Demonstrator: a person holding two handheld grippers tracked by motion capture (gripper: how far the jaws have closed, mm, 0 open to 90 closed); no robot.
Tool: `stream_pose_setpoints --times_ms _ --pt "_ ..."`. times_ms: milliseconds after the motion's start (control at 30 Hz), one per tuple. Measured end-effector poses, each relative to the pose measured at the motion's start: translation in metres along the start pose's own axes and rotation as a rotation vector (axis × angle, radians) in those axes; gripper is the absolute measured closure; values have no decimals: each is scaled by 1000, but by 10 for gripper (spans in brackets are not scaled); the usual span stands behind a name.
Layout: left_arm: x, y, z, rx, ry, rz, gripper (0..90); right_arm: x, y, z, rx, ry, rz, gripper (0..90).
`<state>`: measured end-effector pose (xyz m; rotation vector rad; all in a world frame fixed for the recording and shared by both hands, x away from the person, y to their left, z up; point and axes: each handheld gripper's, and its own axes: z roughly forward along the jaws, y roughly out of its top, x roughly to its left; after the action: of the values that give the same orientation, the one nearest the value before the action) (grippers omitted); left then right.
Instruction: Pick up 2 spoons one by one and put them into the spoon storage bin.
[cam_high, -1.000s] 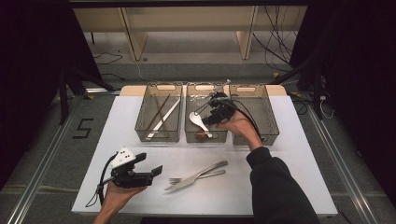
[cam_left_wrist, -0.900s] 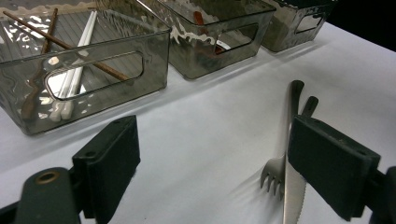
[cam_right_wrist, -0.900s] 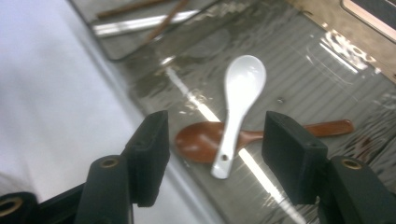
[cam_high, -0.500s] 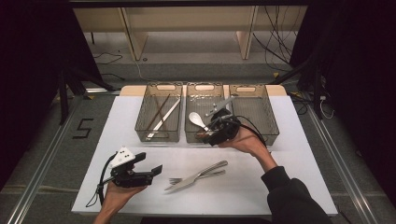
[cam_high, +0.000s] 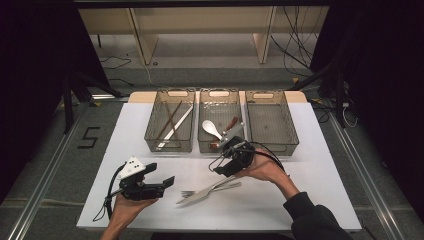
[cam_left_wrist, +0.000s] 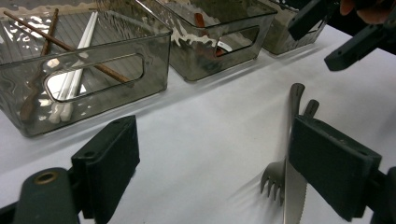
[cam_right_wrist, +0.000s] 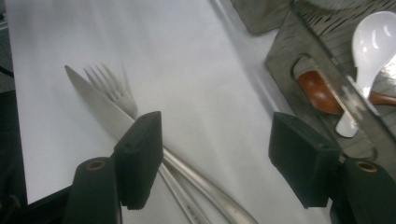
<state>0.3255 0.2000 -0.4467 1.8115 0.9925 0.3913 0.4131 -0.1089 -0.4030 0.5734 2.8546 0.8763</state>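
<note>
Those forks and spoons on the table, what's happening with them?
A person is sorting cutlery into three clear bins at the back of the white table. The right tool, its jaws just opening and empty, hangs near the fork and knife lying together on the table. The left tool is open too. Chopsticks sit in the left bin, spoons in the middle one.
</note>
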Motion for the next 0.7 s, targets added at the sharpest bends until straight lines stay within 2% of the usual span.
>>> stream_pose_setpoints --times_ms 333,700 --pt "1 1 1 -4 0 -9 161 8 -1 12 55 4 -43 353" --pt "1 0 0 -7 -3 -4 161 12 -10 22 103 8 -67 350"
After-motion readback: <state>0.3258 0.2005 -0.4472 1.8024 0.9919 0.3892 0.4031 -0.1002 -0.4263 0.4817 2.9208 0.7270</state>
